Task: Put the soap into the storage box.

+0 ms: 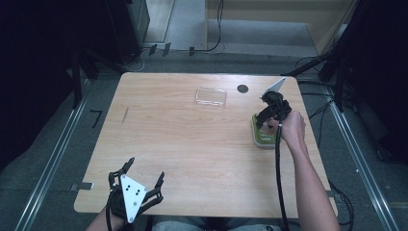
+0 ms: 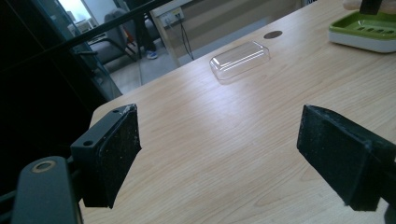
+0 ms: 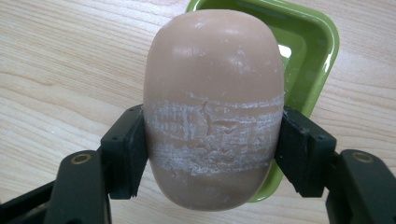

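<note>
Wooden table: soap gripped above green dish.

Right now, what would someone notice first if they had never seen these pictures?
First, the big pinkish-brown soap bar, scuffed white around its middle, squeezed in the right hand-held gripper above the green soap dish at the table's right side. Next, the clear plastic lid lying alone farther back, and the left hand-held gripper wide open at the near edge.

Both grippers were black, linkage-built units. The left gripper carried a grey triangular plate with small dark screw holes. The right gripper trailed a black cable. Jaw pads were rectangular, matte black. Forearms were unsleeved.
</note>
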